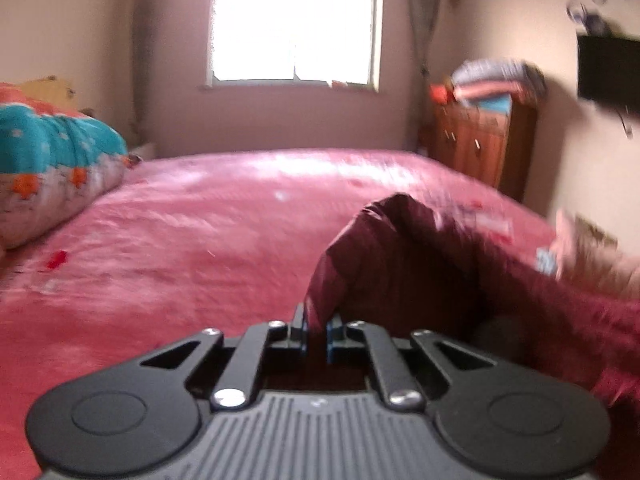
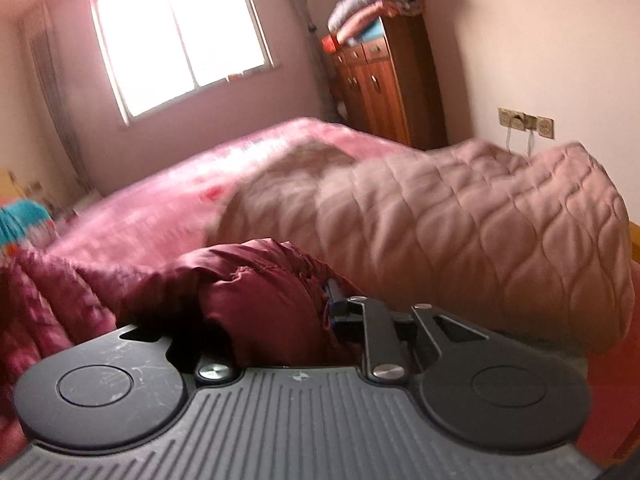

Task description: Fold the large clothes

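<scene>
both hand-held grippers had hold of the same maroon garment (image 1: pixel 408 264). left gripper (image 1: pixel 317 330) had its two fingers pinched together on a narrow fold of the dark red cloth, which rose from between the blue-edged pads and humped up in a loose ridge to the right of that view. right gripper (image 2: pixel 316 304) was largely buried in a bunched mass of the same shiny cloth: only one finger showed at the right of the bundle, pressed against the fabric, while the other was hidden under it, so the grip looked closed on the cloth though the far finger could not be seen.

the garment lay over the near part of a bed covered in a pink sheet (image 1: pixel 224 216), trailing off toward the lower edges of both views. a pinkish quilted cover (image 2: pixel 460 224) lay rolled on the bed just behind the bundle in the right wrist view. a teal, orange and white quilt (image 1: pixel 52 160) was heaped at the left side of the bed. beyond the bed stood a bright window (image 1: pixel 294 24) and a wooden cabinet (image 2: pixel 384 92) with folded blankets (image 2: pixel 368 12) stacked on top. both views were blurred.
</scene>
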Available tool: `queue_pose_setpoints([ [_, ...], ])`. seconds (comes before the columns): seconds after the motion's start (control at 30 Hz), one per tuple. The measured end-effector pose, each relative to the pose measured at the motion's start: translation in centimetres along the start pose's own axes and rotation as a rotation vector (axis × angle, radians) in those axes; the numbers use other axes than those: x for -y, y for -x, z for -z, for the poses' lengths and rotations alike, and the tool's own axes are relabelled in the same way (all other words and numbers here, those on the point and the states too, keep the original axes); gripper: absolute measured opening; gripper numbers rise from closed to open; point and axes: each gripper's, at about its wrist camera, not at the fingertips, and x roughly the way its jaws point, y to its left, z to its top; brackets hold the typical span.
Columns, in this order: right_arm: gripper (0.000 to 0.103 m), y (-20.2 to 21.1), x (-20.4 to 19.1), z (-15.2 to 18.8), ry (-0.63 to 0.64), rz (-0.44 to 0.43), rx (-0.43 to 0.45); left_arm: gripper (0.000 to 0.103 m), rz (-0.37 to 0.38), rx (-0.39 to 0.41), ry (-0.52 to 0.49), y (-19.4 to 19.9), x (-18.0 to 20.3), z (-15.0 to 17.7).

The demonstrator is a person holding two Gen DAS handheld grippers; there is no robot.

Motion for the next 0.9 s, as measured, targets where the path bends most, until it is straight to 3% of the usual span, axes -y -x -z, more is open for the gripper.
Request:
queue_pose_setpoints([
  [0.23,0.021,2.4,-3.3,-3.2,-0.097,-0.188,0.058,0.004,-0.129,0.135,0.095,12.8,-6.5,-3.4],
  [0.47,0.021,2.9,-8.2,-5.7,-0.156,-0.352,0.035,0.0,-0.325,0.221,0.059,21.2,-10.6,-6.3],
  [0.57,0.021,0.4,-10.2,-6.4,-0.136,-0.354,0.006,0.0,-0.383,0.213,0.072,20.8,-12.7,-6.8],
  [0.67,0.021,-4.0,-12.7,-6.7,-0.076,-0.332,-0.03,0.0,-0.397,0.171,0.078,17.6,-14.1,-6.6],
  [0.73,0.021,-7.3,-14.6,-6.9,-0.024,-0.299,-0.038,0.0,-0.38,0.14,0.086,15.4,-14.2,-5.5],
  [0.9,0.022,-16.3,-17.8,-8.1,0.03,-0.192,-0.051,0.0,-0.255,0.068,0.057,10.0,-11.3,-2.8],
])
